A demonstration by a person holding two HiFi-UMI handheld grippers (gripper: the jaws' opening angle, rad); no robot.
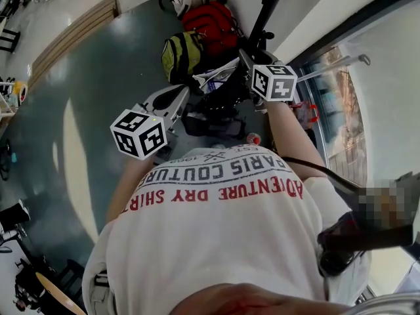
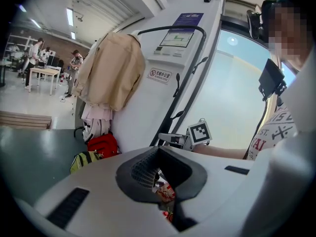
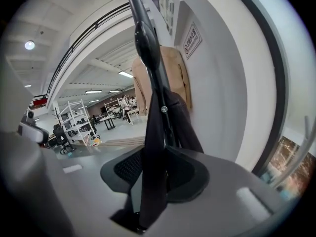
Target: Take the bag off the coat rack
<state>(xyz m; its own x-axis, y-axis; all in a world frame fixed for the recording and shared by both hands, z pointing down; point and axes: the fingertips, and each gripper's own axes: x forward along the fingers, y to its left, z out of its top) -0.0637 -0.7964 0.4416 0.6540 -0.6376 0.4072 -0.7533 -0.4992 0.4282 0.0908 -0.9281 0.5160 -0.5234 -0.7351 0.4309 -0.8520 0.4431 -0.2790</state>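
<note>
Your shirt fills the lower head view. Beyond it the left gripper sits low, and the right gripper is higher, close to the rack. The black bag shows between the two grippers, beside the rack. A red bag and a yellow bag lie on the floor behind.

Left gripper view: jaws apart, gripping nothing. Some red-and-white print shows through the gap, beyond the pads. A tan coat hangs by the wall, well apart.

Right gripper view: jaws apart. The bag's strap runs up between them to a peg on the rack. Strap lies toward the left pad, broad face to you, not pinched.
</note>
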